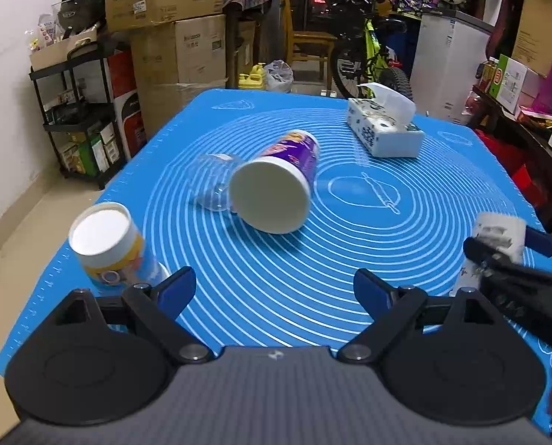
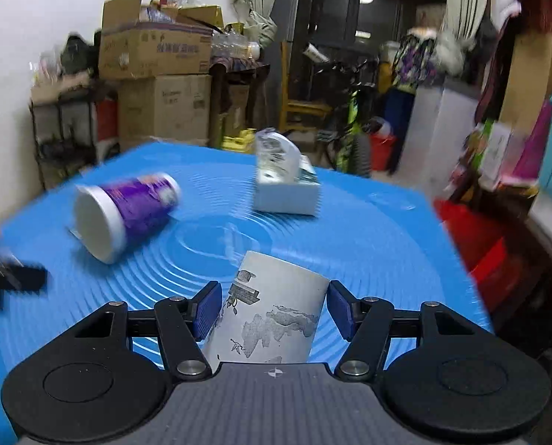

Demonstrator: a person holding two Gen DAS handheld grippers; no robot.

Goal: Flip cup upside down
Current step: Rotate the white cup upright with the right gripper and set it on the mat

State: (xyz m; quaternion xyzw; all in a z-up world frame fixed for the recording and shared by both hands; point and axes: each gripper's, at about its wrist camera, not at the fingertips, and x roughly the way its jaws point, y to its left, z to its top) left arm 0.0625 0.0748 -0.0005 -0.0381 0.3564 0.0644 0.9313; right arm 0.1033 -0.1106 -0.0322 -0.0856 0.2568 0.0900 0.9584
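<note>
Both right fingers [image 2: 209, 309] bracket the white printed cup [image 2: 272, 315]; left fingers [image 1: 177, 289] spread, empty.

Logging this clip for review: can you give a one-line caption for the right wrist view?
Right gripper closing around a white printed cup above the blue mat, purple cup on its side beyond.

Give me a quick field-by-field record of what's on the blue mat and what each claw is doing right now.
surface: blue silicone mat with white rings
right claw: around white cup with grey map print, pads at its sides
left claw: open, holding nothing, above mat
purple paper cup: on its side, mid-mat
clear plastic cup: on its side, just beside the purple one
yellow-and-white paper cup: tilted, near left edge
white patterned tissue box: far side of the mat
</note>
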